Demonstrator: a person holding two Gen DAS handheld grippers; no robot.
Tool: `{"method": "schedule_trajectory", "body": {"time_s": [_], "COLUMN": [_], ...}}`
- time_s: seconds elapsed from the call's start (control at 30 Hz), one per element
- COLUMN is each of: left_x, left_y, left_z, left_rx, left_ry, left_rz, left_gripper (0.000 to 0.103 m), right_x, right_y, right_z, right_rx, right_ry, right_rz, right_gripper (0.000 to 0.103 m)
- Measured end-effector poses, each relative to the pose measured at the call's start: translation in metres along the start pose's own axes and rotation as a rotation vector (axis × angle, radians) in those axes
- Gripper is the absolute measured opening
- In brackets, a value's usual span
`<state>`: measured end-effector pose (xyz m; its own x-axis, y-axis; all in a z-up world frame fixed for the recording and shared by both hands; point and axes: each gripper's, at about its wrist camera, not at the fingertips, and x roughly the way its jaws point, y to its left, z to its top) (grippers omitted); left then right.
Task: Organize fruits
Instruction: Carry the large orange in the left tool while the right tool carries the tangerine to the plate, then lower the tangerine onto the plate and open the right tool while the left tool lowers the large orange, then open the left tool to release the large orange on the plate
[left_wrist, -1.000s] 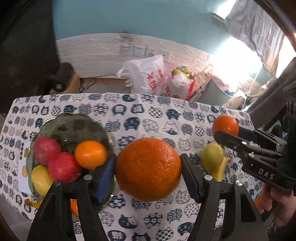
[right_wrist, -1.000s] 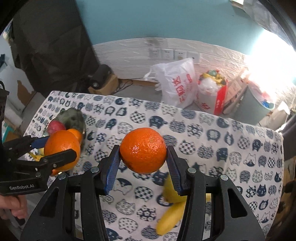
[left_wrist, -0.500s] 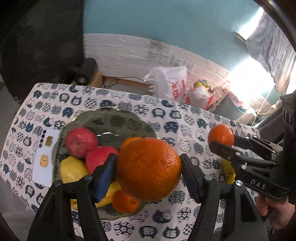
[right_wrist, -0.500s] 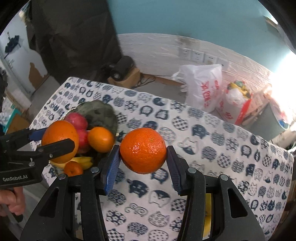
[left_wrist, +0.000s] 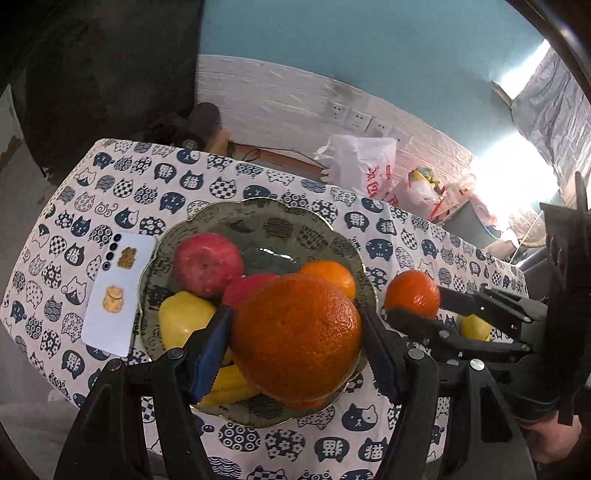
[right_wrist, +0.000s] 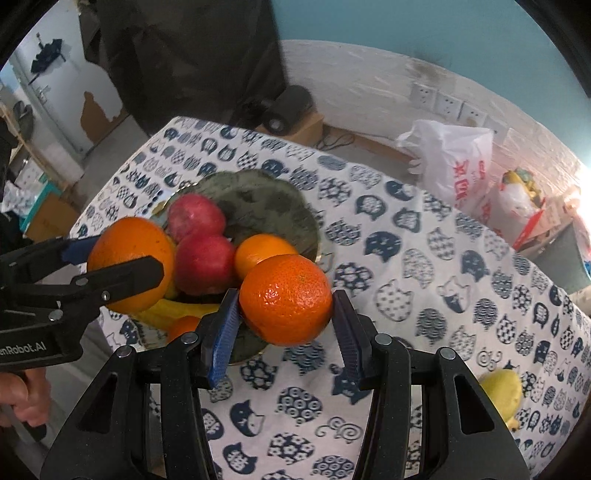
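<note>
Both grippers have fruit right now. The left gripper (left_wrist: 295, 332) has its jaws pinching a big orange (left_wrist: 295, 336), one blue pad on each side of it, and the fruit sits right between the tips. It's held above the near part of the plate (left_wrist: 258, 218), so it blocks a good chunk of what's in there.

The right gripper (right_wrist: 284, 314) is doing the same with a smaller mandarin (right_wrist: 286, 299), jaws clamped on either side. From its own camera the mandarin hangs over the plate's right rim; in the left view it shows just off the plate's right edge, over the cat-print tablecloth (left_wrist: 369, 443).

The plate is a dark green scalloped one sitting toward the left edge of the table. In it: two red apples (right_wrist: 195, 218), touching each other, another orange (right_wrist: 258, 251) next to them, a yellow pear-ish fruit (left_wrist: 184, 321) at the front left, plus a banana (right_wrist: 173, 310) and a small tangerine (right_wrist: 183, 326) tucked low under the rest.

A white phone (left_wrist: 118, 295) lies flat just beside the plate's left rim. Over by the table's right edge there's a lemon (right_wrist: 500, 391) still sitting on the cloth, well apart from the plate.
</note>
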<state>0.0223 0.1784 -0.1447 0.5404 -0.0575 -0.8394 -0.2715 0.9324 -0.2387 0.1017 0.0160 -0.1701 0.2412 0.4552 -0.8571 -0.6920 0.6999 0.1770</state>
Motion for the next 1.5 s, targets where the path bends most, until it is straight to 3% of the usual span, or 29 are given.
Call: {"method": "schedule_trajectory", "body": {"time_s": [0.53,0.7,0.9,1.5], "left_x": [0.006,0.011,0.025,0.066], "left_y": [0.023,0.022,0.02,0.007], "left_z": [0.001,0.004,0.01,0.044], "left_rx": [-0.05,-0.052,-0.056,-0.067], "left_ry": [0.019,0.023,0.032,0.03], "left_rz": [0.007,0.009,0.017,0.053], "left_gripper": [0.07,0.07,0.07,0.071], "right_x": [0.034,0.034,0.026,0.012], "right_y": [0.022,0.018,0.003,-0.043], "right_z": [-0.006,-0.004,-0.002,-0.011], "right_rx": [-0.017,-0.006,0.033,0.092], "right_ry": [0.092,0.082,0.062,0.049], "right_rz": [0.05,0.058,0.024,-0.017], "right_gripper": [0.05,0.051,0.057,0.057]}}
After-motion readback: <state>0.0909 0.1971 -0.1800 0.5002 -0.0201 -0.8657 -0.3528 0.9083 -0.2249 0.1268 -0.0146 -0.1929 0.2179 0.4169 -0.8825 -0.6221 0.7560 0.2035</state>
